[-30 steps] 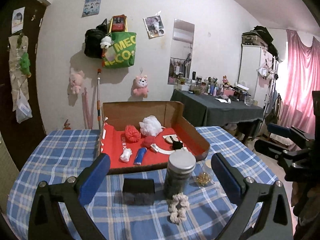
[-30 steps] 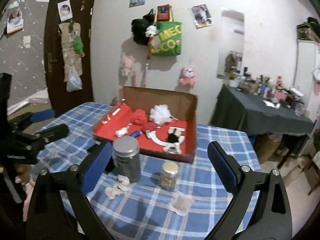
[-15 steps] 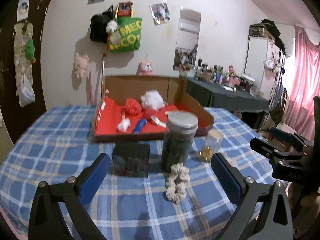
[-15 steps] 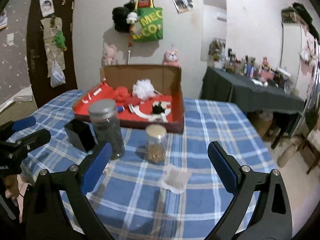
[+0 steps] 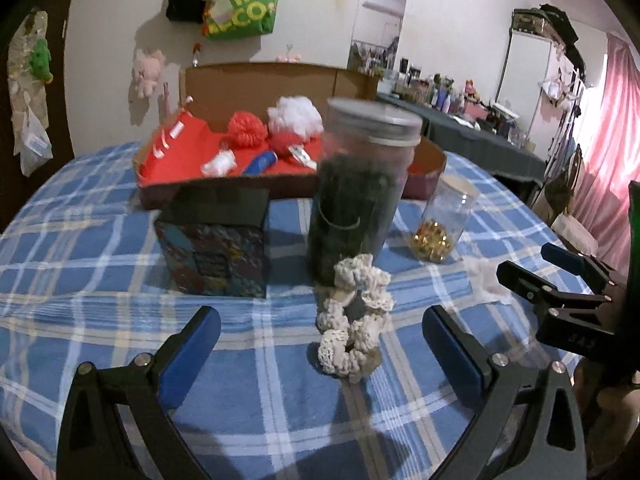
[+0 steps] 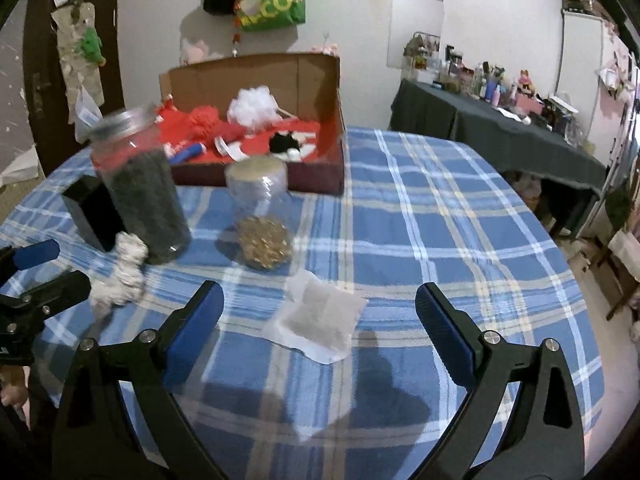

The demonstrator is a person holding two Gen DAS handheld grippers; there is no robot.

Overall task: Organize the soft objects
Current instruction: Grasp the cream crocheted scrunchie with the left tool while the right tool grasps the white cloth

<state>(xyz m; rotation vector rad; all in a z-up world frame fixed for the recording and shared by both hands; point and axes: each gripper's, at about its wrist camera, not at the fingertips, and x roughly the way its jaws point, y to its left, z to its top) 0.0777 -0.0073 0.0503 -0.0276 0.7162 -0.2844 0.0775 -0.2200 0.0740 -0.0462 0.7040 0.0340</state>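
A cream crocheted scrunchie (image 5: 354,326) lies on the blue checked tablecloth, right between the open jaws of my left gripper (image 5: 320,344); it also shows in the right wrist view (image 6: 122,276). A flat white fabric pouch (image 6: 318,318) lies just ahead of my open, empty right gripper (image 6: 318,320). A red-lined cardboard box (image 5: 224,184) at the back holds a red pouf (image 5: 245,128), a white pouf (image 5: 295,114) and small items. My right gripper shows at the right edge of the left wrist view (image 5: 560,280).
A tall dark-filled jar (image 5: 360,196) stands right behind the scrunchie. A black patterned box (image 5: 216,244) stands left of the jar. A small jar of gold beads (image 5: 440,220) stands right of it. A dark side table (image 6: 500,136) is at the far right.
Both grippers have dropped lower and closer to the tablecloth. The scrunchie now sits between the left jaws and the pouch is just ahead of the right jaws.
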